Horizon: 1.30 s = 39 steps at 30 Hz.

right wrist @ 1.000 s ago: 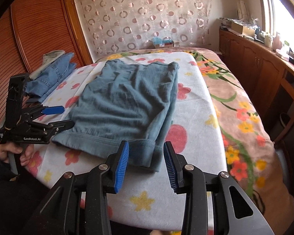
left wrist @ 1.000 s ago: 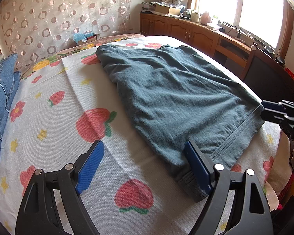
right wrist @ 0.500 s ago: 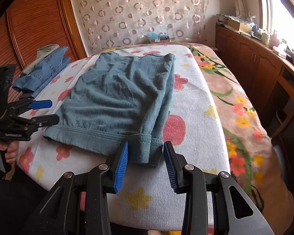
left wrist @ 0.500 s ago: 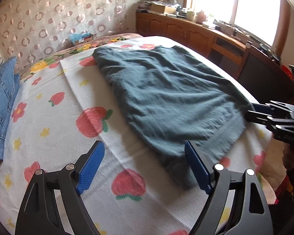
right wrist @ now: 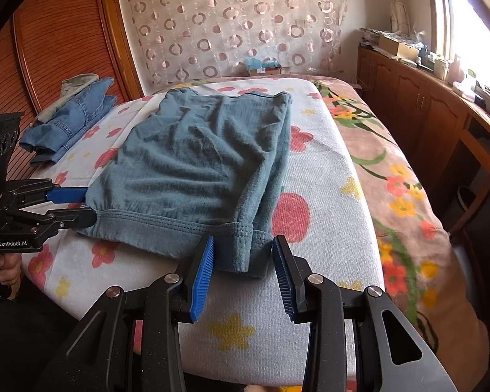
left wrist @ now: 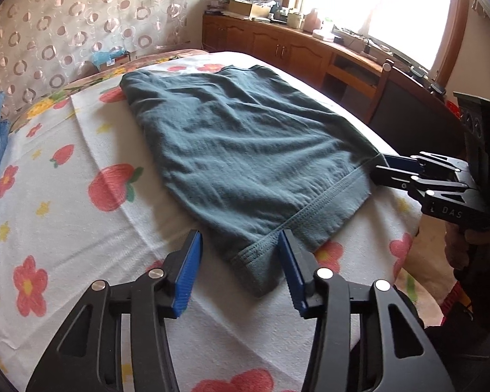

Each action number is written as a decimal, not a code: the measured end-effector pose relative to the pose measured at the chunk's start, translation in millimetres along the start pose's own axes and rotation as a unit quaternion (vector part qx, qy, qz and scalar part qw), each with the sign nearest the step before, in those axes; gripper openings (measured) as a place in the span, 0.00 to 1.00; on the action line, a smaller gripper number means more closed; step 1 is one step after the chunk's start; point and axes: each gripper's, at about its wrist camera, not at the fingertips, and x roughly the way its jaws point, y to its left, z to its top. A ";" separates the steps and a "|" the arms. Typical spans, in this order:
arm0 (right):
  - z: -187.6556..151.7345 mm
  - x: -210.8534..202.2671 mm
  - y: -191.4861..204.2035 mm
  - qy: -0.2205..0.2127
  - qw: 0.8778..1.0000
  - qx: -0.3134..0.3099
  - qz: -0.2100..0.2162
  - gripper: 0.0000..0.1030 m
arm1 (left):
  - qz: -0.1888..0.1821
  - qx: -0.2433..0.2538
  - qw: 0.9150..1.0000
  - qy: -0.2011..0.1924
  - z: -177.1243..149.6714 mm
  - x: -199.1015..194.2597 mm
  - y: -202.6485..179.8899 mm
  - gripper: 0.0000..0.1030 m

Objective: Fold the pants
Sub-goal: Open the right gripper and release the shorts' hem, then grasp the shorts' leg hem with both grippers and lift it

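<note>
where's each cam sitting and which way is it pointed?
Left wrist: on the left hand-held gripper, looking across the bed toward the window; open pads straddle the near-left corner of the teal pants; right hand-held gripper shows at right.
Right wrist: on the right hand-held gripper, facing the curtain; open pads straddle the near-right corner; left gripper and hand show at left.
Shared: pants, bed, curtain, each other's gripper.

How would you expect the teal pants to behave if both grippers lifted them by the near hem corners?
The teal pants look soft and wrinkled, so probably floppy, sagging between left gripper and right gripper. The knit seems thin, likely light. The ribbed hem should resist slipping.
</note>
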 end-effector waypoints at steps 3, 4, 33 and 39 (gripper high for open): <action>-1.2 -0.8 -0.7 -0.002 1.000 -0.002 0.004 0.34 | -0.002 0.000 1.000 -0.004 -0.2 0.8 -1.0 0.48; -1.6 -0.9 -1.1 -0.003 1.000 -0.001 0.007 0.34 | -0.001 0.000 1.000 -0.004 0.0 1.0 -1.5 0.48; 35.3 -38.4 24.9 -0.074 0.995 -0.030 0.065 0.10 | 0.003 0.008 0.997 -0.082 22.3 -60.7 -5.3 0.14; 72.9 -77.7 41.5 -0.131 0.986 -0.059 0.085 0.10 | 0.018 0.006 0.989 -0.147 46.9 -119.0 5.9 0.13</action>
